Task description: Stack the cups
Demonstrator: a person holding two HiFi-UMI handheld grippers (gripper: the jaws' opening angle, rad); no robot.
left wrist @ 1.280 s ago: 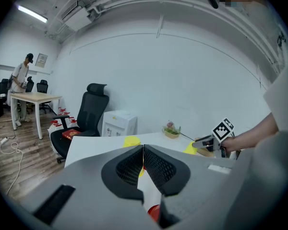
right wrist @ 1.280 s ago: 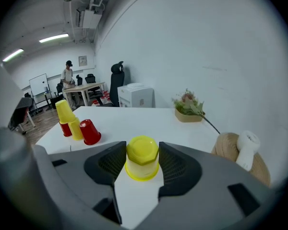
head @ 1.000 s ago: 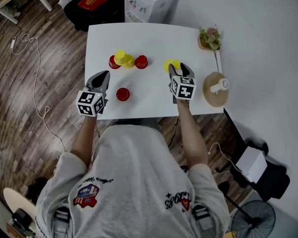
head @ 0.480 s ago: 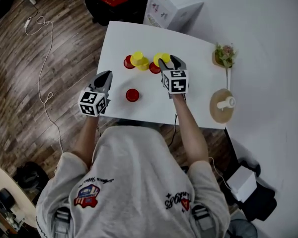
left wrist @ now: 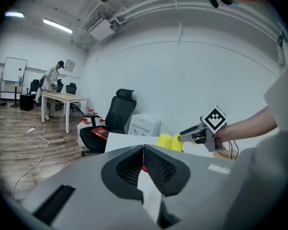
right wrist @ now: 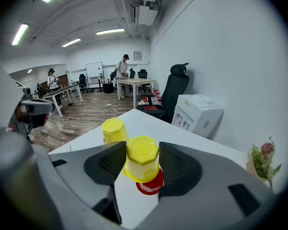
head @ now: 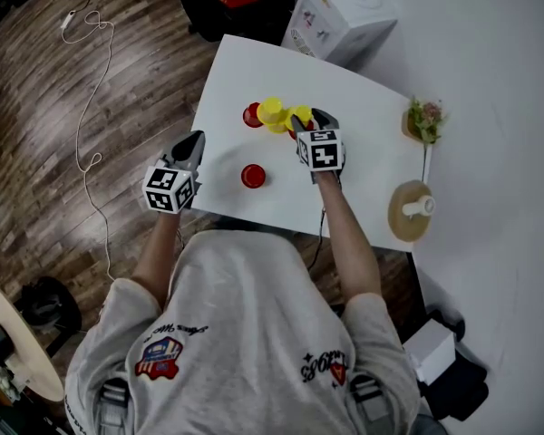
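The left tongs (head: 192, 141) hang off the near-left edge of the table (head: 245, 66), pressed together with nothing in them. Just right of them a lone red cup (head: 253, 176) sits upside down. Further back there's a far red cup (head: 250, 115), and touching it a standing yellow cup (head: 271, 111).

The right tongs (right wrist: 142, 152) are where the work is. They're clamped on a yellow cup (right wrist: 142, 166), mouth down, pads on either flank. It hangs over a back red cup (right wrist: 150, 186) but looks a touch off to one side, with red showing past its right edge.

If it were me, I'd line the two up first, so the red rim disappears evenly all round. Then I'd keep the yellow cup level and bring it straight down. The standing yellow cup is near the left jaw, so any sideways slide could knock it. I'd let go only once the cup feels seated, opening gently and lifting straight out. The left tongs are best kept clear, ready for the lone red cup.
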